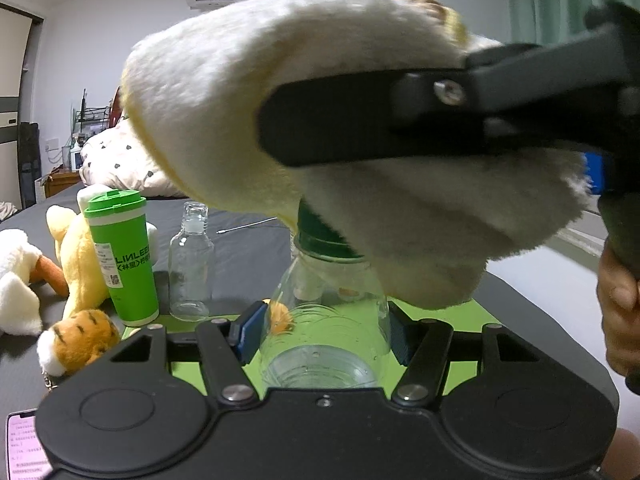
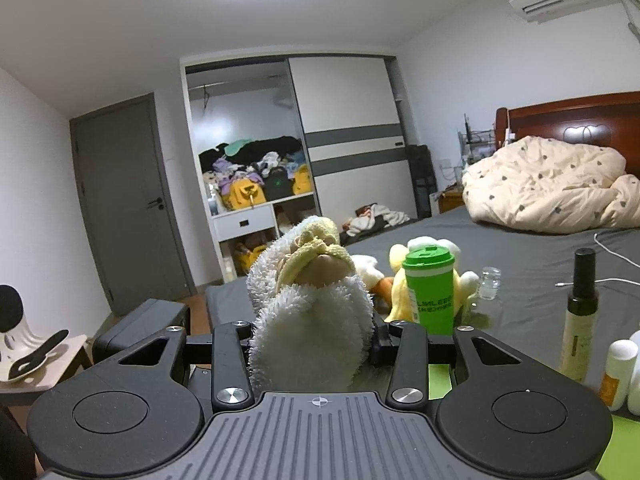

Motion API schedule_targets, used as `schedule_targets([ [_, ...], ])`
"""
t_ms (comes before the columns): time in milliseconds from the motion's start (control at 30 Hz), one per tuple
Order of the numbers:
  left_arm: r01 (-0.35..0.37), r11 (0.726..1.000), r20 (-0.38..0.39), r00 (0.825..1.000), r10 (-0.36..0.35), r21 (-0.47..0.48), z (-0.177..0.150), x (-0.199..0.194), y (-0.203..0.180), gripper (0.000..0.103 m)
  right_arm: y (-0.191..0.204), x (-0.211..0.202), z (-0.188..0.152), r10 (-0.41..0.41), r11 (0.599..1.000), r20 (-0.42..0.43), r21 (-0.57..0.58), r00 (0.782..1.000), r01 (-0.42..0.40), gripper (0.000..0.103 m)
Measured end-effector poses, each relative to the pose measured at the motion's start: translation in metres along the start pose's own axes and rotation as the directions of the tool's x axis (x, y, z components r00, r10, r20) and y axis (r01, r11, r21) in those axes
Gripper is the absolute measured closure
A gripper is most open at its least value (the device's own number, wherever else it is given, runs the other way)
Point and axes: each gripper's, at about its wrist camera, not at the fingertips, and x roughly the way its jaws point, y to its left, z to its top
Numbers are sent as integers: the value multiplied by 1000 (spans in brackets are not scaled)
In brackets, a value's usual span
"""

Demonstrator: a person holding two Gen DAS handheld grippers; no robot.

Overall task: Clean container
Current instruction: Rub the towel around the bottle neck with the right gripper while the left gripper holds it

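Left view only: left claw (image 1: 324, 336) pinching clear bottle (image 1: 326, 320), green cap on, seemingly empty.
Right view only: right claw (image 2: 316, 344) pinching fluffy cloth (image 2: 308, 320).
Far left: green cup (image 1: 122, 256), lidded.

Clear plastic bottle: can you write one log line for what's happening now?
left fingers: grip clear plastic bottle | right fingers: hold fluffy white cloth | cloth over bottle's green cap
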Motion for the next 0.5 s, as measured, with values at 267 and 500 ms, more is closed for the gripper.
schedule_targets([
  [267, 9, 1000, 2, 1000, -9, -3, 0, 0, 3, 43, -12, 27, 6, 33, 998, 3, 52, 999, -33, 61],
  [500, 15, 1000, 6, 1000, -15, -3, -1, 0, 4, 43, -30, 41, 12, 8, 995, 25, 94, 1000, -11, 61],
])
